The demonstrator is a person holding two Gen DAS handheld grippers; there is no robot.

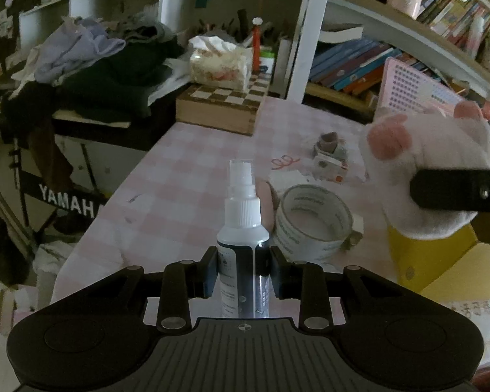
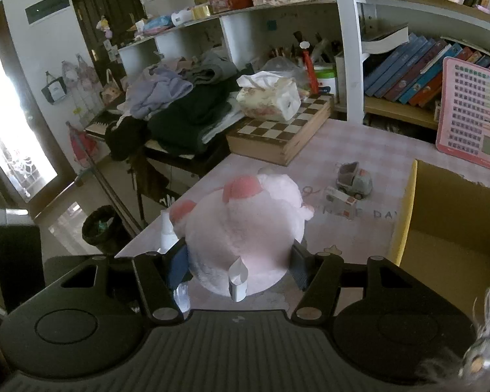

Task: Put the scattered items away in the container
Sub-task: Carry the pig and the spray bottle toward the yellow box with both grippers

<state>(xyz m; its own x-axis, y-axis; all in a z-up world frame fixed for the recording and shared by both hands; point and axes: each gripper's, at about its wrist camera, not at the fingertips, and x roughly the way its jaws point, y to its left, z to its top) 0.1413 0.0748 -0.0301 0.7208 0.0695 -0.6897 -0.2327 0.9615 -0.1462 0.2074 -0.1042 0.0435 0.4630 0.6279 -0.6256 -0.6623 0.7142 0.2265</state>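
Table (image 2: 359,150): pink checked cloth; its left edge runs diagonally down toward the lower left, with floor beyond it.
Cardboard box (image 2: 447,248): open, at the right of the frame; its yellow near wall stands just right of the plush.
Chessboard case (image 2: 277,137): blocks the table's far left corner.
Plush toy (image 2: 245,228): pink, clamped in the right gripper (image 2: 238,263), above the table's left edge.
Tape roll (image 1: 313,219): centre, beside the bottle.
Spray bottle (image 1: 243,228): upright, pinched by the left gripper (image 1: 243,269).
Open room: bare cloth mid-table, between the chessboard case and the tape roll.
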